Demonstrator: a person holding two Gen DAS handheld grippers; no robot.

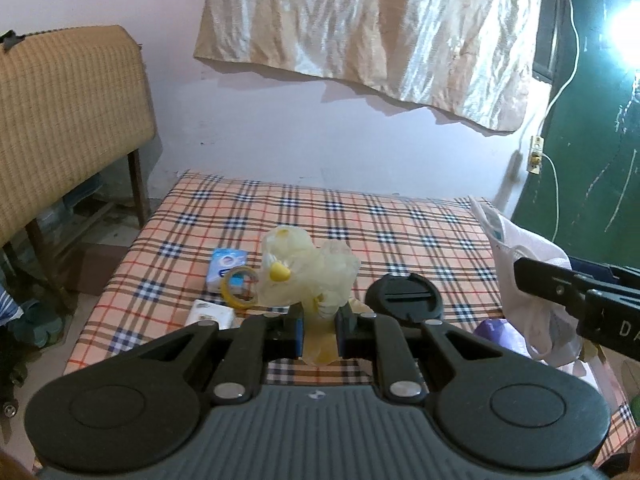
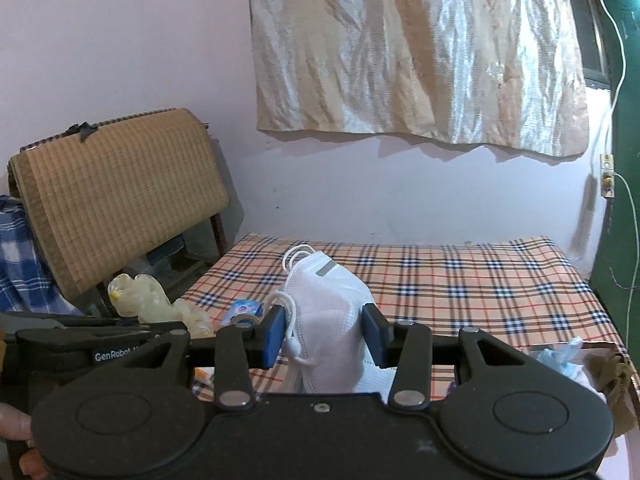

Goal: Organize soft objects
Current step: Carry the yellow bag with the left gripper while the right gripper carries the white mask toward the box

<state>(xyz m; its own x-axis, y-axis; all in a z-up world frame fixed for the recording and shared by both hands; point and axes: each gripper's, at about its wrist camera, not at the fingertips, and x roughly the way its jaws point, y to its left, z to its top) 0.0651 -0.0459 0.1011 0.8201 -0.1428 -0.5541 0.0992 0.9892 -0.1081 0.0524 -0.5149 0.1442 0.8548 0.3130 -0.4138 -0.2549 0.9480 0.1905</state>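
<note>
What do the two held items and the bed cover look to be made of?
Yellowish glove in the left gripper: thin, translucent, crumpled, probably latex or plastic film. White mask in the right gripper: matte nonwoven fabric, quilted seams, elastic loops, a grey nose strip. Plaid cover: woven-looking cloth, matte; fibre can't be told.

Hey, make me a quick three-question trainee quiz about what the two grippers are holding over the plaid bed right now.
1. True or false: the left gripper is shut on the yellowish glove.
2. What does the right gripper hold? A) tape roll B) white face mask C) tissue pack
3. Fill in: the tape roll lies on the plaid ____.

Key:
1. True
2. B, the white face mask
3. bedsheet
</note>
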